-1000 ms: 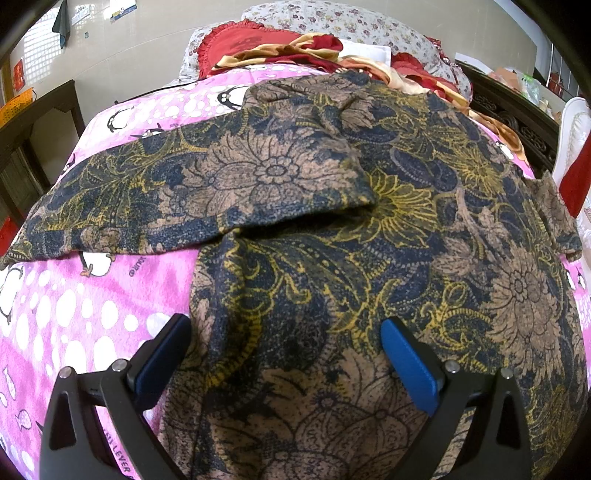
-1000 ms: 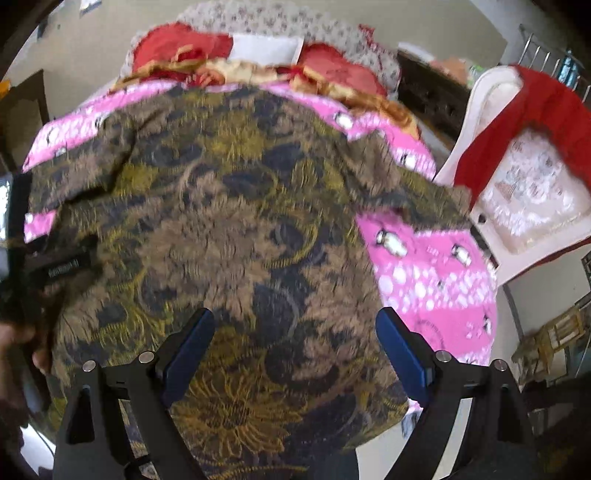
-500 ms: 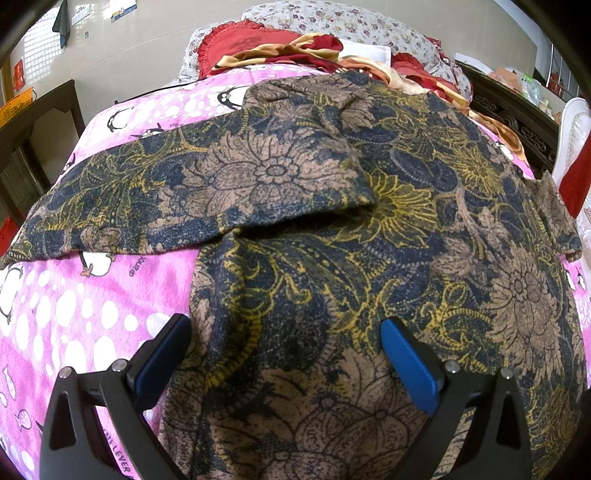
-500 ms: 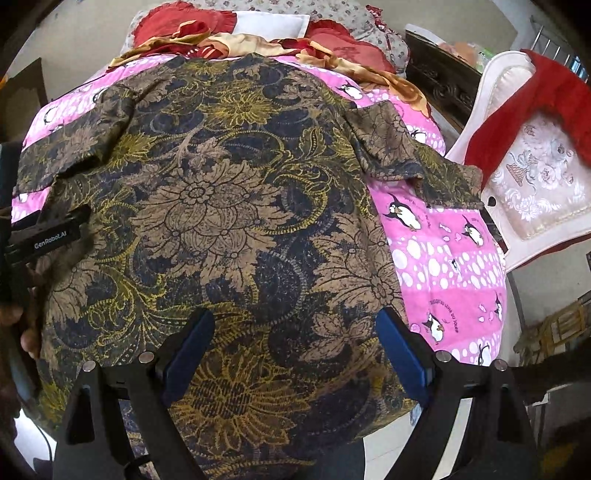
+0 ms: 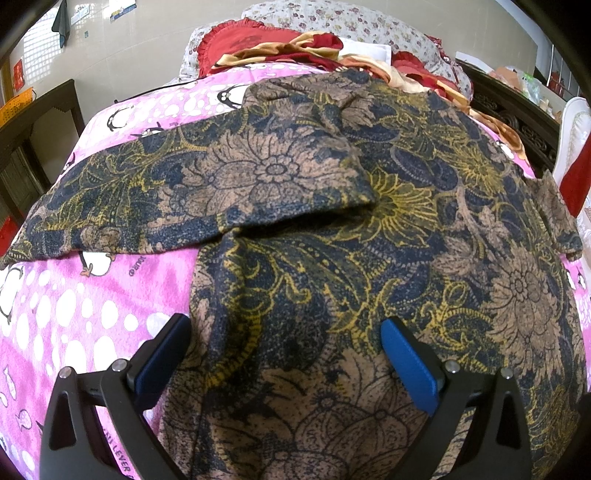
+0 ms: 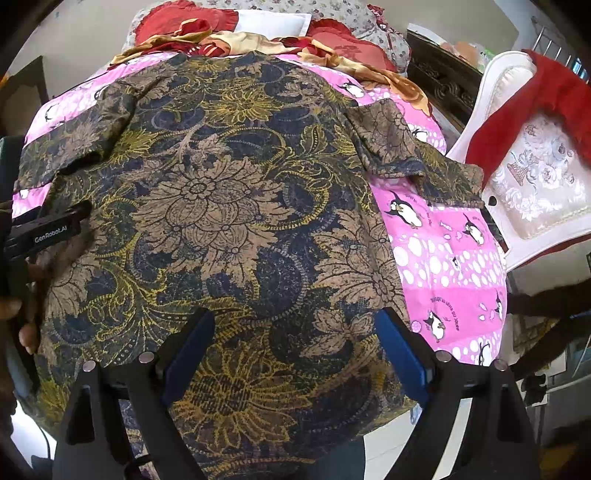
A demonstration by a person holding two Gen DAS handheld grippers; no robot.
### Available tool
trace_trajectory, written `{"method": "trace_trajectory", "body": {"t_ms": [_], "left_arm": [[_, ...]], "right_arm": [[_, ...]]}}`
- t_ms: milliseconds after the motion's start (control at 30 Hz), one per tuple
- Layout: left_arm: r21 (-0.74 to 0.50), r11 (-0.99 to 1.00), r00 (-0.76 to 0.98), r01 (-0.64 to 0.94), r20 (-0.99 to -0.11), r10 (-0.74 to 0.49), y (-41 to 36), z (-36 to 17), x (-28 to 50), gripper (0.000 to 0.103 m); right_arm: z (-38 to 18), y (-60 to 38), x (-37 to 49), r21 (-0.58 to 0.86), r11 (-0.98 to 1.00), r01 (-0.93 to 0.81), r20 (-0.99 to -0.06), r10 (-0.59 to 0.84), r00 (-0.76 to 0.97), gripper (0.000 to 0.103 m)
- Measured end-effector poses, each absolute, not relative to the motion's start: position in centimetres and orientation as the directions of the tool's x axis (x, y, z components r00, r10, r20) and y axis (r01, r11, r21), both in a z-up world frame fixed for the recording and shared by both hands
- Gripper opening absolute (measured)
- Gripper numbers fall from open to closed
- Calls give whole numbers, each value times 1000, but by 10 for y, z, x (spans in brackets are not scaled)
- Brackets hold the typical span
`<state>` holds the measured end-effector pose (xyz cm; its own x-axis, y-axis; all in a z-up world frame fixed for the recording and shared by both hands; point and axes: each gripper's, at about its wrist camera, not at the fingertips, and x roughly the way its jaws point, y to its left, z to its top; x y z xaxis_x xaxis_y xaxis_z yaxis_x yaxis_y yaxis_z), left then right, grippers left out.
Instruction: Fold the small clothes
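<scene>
A dark blue, tan and yellow floral shirt (image 5: 369,258) lies spread on the pink penguin blanket (image 5: 74,314). Its left sleeve (image 5: 184,192) stretches out sideways, with a fold lying over the body. My left gripper (image 5: 284,354) hovers open over the shirt's lower left part, nothing between its blue pads. In the right wrist view the same shirt (image 6: 221,221) fills the bed, its right sleeve (image 6: 402,147) lying out on the blanket (image 6: 450,258). My right gripper (image 6: 295,347) stands open above the shirt's hem. The left gripper's body (image 6: 44,232) and a hand show at the left edge.
Red and gold bedding (image 5: 295,48) and floral pillows (image 5: 351,18) pile up at the head of the bed. A white chair (image 6: 535,184) with red cloth draped over it stands right of the bed. A dark wooden headboard (image 5: 517,114) is at the far right. Floor shows beyond the bed's near edge.
The right wrist view has risen and pulled back, bringing the whole shirt and right sleeve into sharper view. The left gripper and the shirt have stayed still.
</scene>
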<state>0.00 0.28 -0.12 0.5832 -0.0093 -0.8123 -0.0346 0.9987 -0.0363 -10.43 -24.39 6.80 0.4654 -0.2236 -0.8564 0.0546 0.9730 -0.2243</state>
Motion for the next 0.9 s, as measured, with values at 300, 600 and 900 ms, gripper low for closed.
{"method": "trace_trajectory", "body": {"t_ms": [300,600,900], "left_arm": [[-36,999,583,-35,-813,-9,3,-1,0,103],[-30,999,577,-37,-817,-4,3,0,1,103],[-99,987,580,-124,-814,-9,-19,48,-54,103]], "right_arm": [[69,-242,-109,-229,972,55,-856,-228,464,96],[70,-240,-110,-229,972,54,-856,-228,465,96],[66,-244,-111,-229,972,56,-856,-229,465,96]]}}
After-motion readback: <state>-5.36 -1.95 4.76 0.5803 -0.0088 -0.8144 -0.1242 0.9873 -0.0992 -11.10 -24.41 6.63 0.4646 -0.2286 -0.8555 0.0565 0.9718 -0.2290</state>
